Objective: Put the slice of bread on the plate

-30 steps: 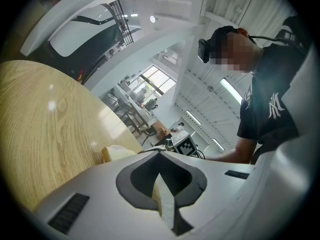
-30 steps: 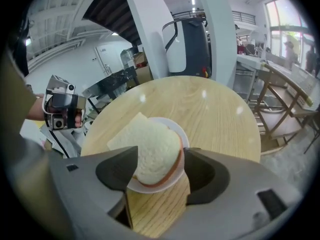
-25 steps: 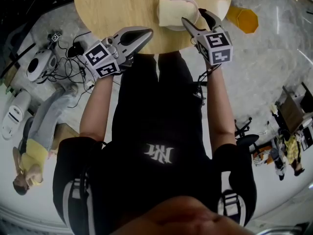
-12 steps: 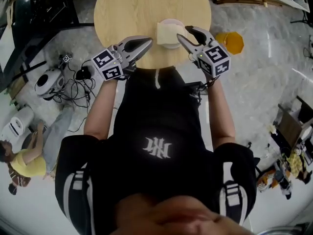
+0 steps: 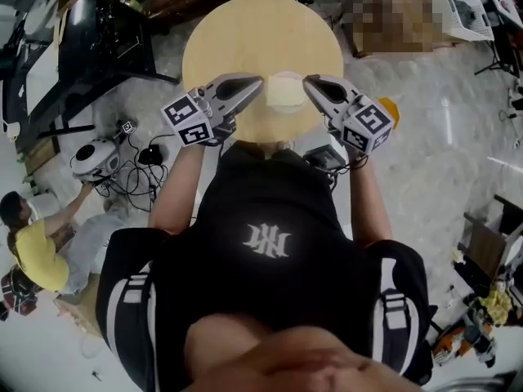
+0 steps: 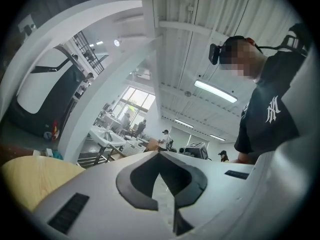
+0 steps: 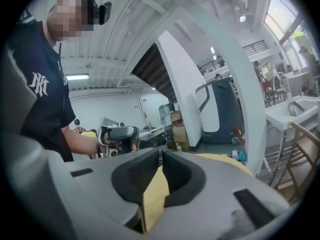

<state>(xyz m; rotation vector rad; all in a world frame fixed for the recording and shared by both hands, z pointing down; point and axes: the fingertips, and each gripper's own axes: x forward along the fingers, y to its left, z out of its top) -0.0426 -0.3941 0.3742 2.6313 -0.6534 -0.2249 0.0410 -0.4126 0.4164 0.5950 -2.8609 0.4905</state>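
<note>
Round wooden table [image 5: 245, 39], below and ahead of your tongs. Left tongs [image 5: 257, 82]: jaws together, holding nothing. Right tongs [image 5: 309, 82]: jaws have just been closing, now together, nothing between them. White plate [image 5: 287, 74], between your two tips. Slice of bread [image 5: 286, 95], lying on that plate.

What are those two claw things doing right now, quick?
Left gripper: closed, nothing between its jaws.
Right gripper: jaws have just been closing and now meet, nothing between them.
</note>
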